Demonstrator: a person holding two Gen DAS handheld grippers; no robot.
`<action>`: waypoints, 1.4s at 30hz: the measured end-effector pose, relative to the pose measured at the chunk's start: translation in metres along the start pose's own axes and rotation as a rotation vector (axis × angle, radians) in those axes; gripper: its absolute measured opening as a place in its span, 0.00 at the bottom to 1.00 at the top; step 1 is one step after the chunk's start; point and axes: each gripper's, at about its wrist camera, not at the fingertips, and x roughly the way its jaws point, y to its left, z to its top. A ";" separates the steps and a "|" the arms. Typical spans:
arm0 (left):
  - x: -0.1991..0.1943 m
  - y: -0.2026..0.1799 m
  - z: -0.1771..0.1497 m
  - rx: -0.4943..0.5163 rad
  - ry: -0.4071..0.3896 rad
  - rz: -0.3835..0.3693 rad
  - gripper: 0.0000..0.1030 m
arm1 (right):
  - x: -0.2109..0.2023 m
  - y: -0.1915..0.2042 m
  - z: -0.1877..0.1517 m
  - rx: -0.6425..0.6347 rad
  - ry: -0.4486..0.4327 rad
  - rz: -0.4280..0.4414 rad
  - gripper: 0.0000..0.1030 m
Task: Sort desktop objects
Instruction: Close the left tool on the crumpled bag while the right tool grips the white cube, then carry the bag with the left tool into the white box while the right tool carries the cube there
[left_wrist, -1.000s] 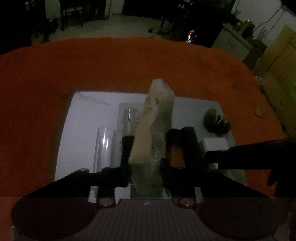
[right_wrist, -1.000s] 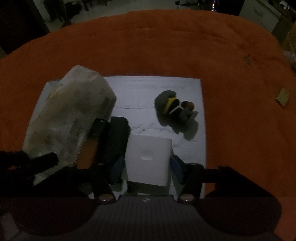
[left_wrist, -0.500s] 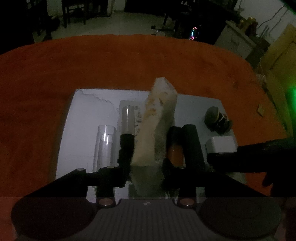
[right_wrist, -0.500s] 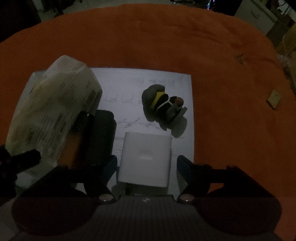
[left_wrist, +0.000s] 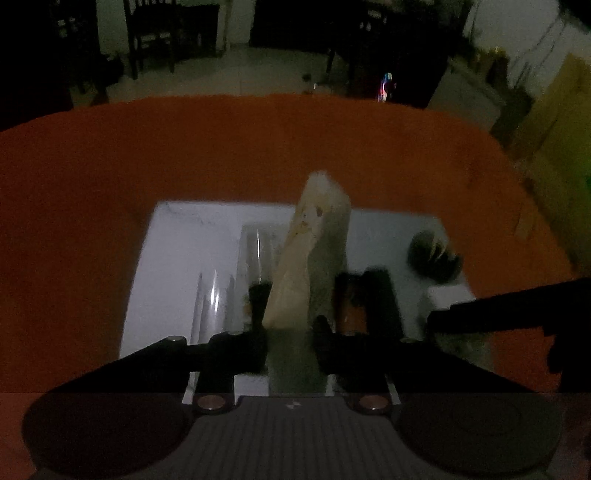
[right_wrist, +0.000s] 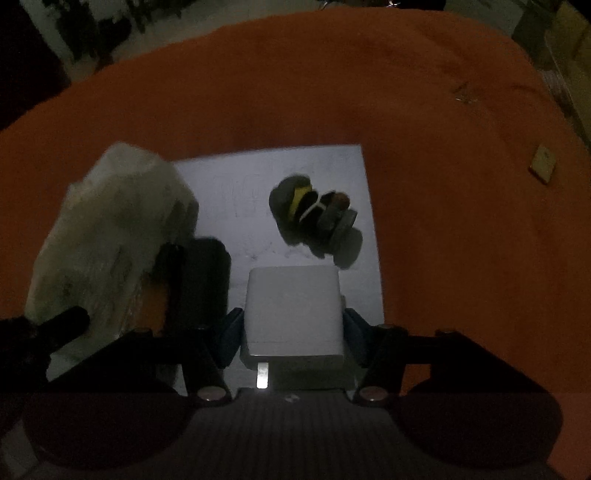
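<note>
With the tissue pack (left_wrist: 310, 266) pinched by the left gripper (left_wrist: 290, 325) and the white charger (right_wrist: 293, 314) by the right gripper (right_wrist: 293, 332), both grips, just tightened, should be lifted straight, clear of the lower-centre clutter.

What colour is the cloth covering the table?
Orange-red. The cloth shows best in the right wrist view, spreading all around the white sheet.

An orange cloth (right_wrist: 424, 110) covers the worktop. A white sheet (right_wrist: 332, 166) lies flat on the cloth at the middle of the right wrist view, one corner toward 1 o'clock. Well apart from the sheet, at 3 o'clock, a small pale tile (right_wrist: 542, 168) lies on the cloth. The cloth's far edge curves round.
</note>
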 end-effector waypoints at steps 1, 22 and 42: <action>-0.006 0.002 0.004 -0.011 -0.012 -0.012 0.18 | -0.005 -0.002 0.000 0.011 -0.009 0.013 0.58; -0.125 0.013 -0.008 -0.038 -0.168 -0.176 0.16 | -0.142 -0.030 -0.036 0.012 -0.234 0.204 0.58; -0.162 0.004 -0.128 -0.019 -0.084 -0.138 0.14 | -0.153 0.031 -0.217 -0.080 -0.165 0.307 0.58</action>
